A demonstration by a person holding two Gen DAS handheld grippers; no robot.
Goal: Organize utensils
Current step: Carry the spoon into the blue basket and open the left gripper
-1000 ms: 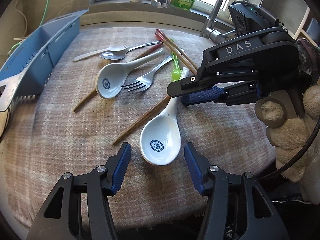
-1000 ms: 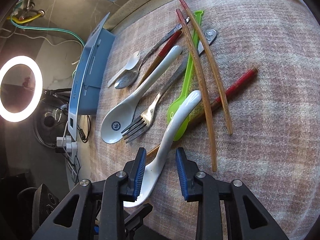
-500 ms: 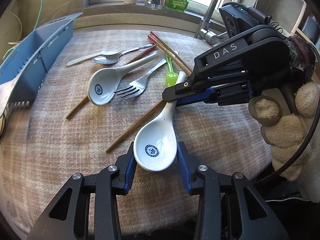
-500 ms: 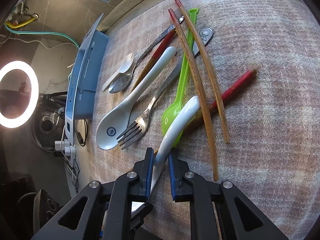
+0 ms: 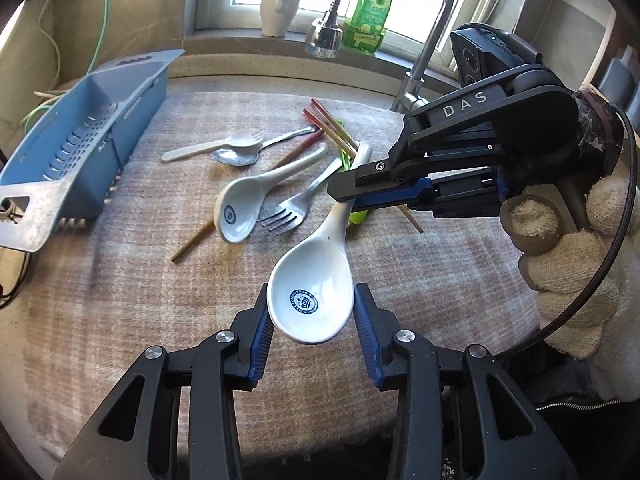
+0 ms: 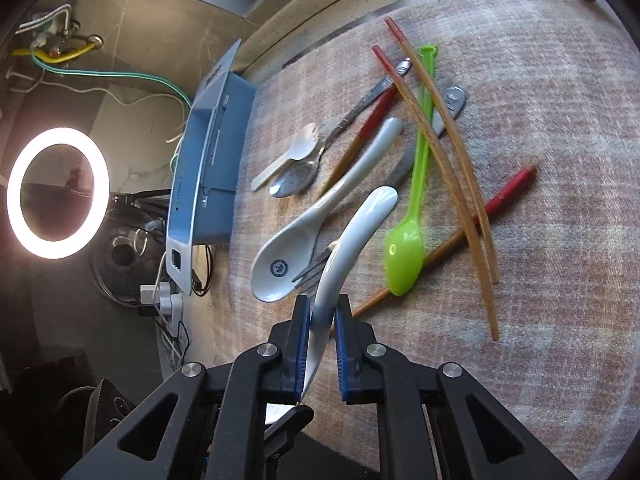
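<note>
Item: white ceramic spoon (image 5: 316,276), lifted clear of the cloth-covered desk (image 5: 120,300) near its front edge, bowl toward the camera, handle rising toward the pile. Held two ways: right hand-held gripper (image 6: 322,332) clamped on the handle; left hand-held gripper (image 5: 314,316) with its pads at either side of the bowl, seemingly touching, firm closure not certain. Remaining stock at desk centre: second white spoon (image 5: 244,208), fork (image 5: 296,208), green spoon (image 6: 406,252), chopsticks (image 6: 440,152), metal spoon (image 5: 236,156), plastic spork (image 5: 212,146). Destination, by judgement: blue rack (image 5: 92,136) at the left edge. Risks: glazed, curved bowl may squirt from the left pads if squeezed near its rim; narrow grip on the smooth handle lets the spoon pivot under the bowl's weight once one holder lets go; the two holders pulling out of step could twist it free, and ceramic would chip on the desk or strike the cutlery below.
</note>
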